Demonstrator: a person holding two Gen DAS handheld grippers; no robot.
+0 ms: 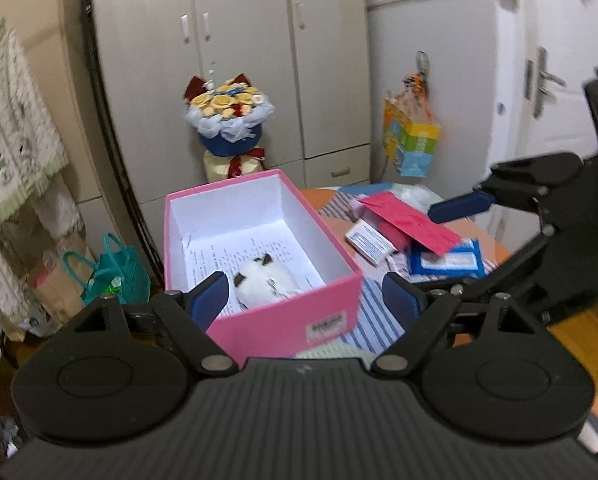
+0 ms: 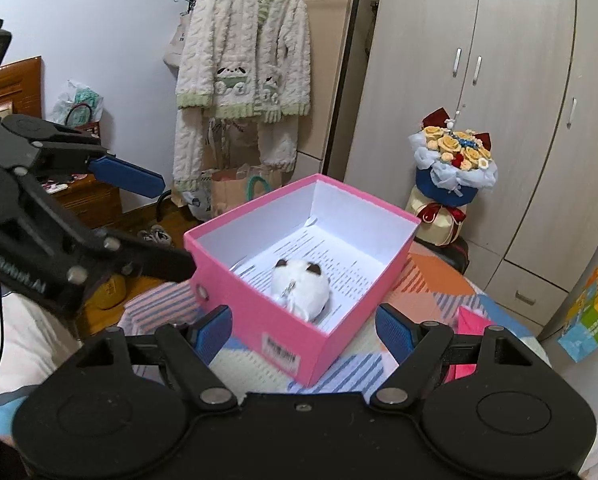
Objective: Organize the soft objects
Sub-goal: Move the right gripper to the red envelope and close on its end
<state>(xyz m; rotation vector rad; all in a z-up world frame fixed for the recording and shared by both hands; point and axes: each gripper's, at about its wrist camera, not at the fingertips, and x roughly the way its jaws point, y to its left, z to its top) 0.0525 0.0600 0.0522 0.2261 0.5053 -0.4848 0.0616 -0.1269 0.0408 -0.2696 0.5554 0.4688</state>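
Your left gripper (image 1: 305,300) and right gripper (image 2: 305,330) both stand open and empty. The white plush toy (image 2: 299,286) lies inside the pink box (image 2: 299,336). Risk: a careless sweep could knock the box off the table (image 2: 435,284).

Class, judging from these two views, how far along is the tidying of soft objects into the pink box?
Done: one white plush toy lies inside the pink box on printed paper. In hand: nothing; the left gripper and right gripper are both open and empty. Left: no other soft toy shows clearly among the table clutter.
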